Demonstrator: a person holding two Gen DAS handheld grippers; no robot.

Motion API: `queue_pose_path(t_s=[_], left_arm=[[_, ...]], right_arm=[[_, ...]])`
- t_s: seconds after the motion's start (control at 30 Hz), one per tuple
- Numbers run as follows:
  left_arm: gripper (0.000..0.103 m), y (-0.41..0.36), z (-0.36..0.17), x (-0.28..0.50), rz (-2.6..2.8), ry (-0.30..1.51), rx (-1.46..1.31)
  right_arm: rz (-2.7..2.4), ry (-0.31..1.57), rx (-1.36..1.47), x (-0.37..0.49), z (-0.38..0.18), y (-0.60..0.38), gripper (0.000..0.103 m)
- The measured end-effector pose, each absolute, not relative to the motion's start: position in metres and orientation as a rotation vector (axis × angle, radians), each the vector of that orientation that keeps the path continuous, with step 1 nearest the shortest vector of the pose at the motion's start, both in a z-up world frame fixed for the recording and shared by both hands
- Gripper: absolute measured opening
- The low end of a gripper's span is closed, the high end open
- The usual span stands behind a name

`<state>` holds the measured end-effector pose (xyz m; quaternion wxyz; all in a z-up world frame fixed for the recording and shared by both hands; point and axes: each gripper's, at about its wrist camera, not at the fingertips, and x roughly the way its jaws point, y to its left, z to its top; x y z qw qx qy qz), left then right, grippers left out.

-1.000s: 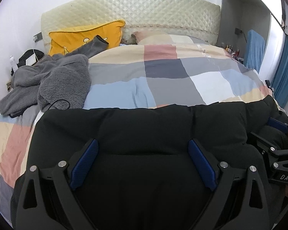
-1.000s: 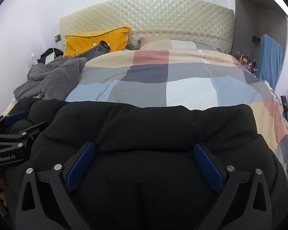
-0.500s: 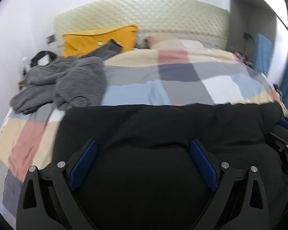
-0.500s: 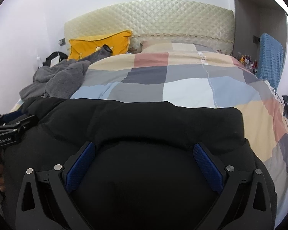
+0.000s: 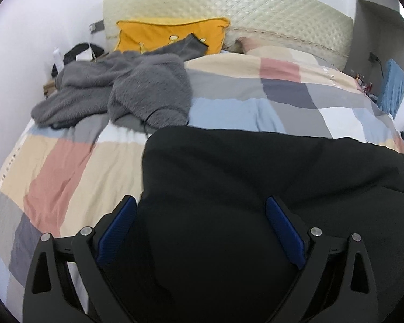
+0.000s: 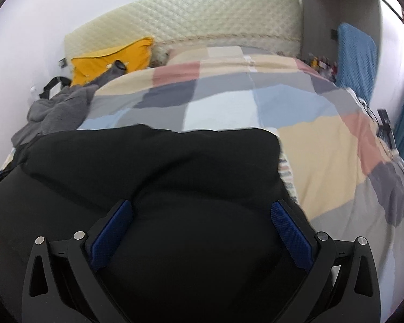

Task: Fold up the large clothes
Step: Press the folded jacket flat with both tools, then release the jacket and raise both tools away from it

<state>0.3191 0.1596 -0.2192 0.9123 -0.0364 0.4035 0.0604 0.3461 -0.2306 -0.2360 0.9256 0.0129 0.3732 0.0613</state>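
Note:
A large black padded garment (image 5: 256,177) lies across the near end of the bed; it also fills the lower half of the right wrist view (image 6: 153,167). My left gripper (image 5: 199,223) has its jaws wide apart, with the bulky garment bulging between the blue pads (image 5: 282,234). My right gripper (image 6: 202,226) stands the same way, jaws wide apart with black cloth between its pads (image 6: 110,237). No pad is seen pinching the cloth. The other gripper barely shows at the left edge of the right wrist view.
The bed has a checked duvet (image 5: 256,102) in pastel squares. A grey fleece garment (image 5: 126,91) is heaped at the far left, by a yellow pillow (image 5: 169,35) and a quilted headboard (image 5: 229,8). A blue cloth (image 6: 355,53) hangs at the right.
Both views have swung: the left one toward the bed's left side, the right one toward its right side. The black garment has slid sideways in both views. The jaws stay wide apart.

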Motion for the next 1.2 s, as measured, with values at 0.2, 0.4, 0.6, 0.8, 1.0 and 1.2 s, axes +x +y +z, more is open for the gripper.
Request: queue_pose_path(t_s=[0.2, 0.4, 0.6, 0.8, 1.0, 1.2], left_arm=[[0.097, 0.159, -0.216, 0.315, 0.121, 0.837, -0.071], [0.097, 0.150, -0.188, 0.304, 0.143, 0.787, -0.040], [0.097, 0.141, -0.144, 0.277, 0.102, 0.741, -0.081], [0.097, 0.123, -0.092, 0.239, 0.065, 0.681, -0.085], [0.097, 0.116, -0.033, 0.191, 0.007, 0.578, -0.095], [0.097, 0.114, 0.009, 0.139, -0.027, 0.524, -0.107]], right_arm=[[0.093, 0.770, 0.065, 0.341, -0.231, -0.244, 0.103], [0.071, 0.713, 0.065, 0.332, -0.193, -0.239, 0.103], [0.104, 0.625, 0.087, 0.302, -0.137, -0.232, 0.103], [0.144, 0.526, 0.087, 0.257, -0.070, -0.223, 0.103], [0.204, 0.375, 0.078, 0.190, 0.002, -0.209, 0.103], [0.241, 0.290, 0.038, 0.125, 0.041, -0.189, 0.103]])
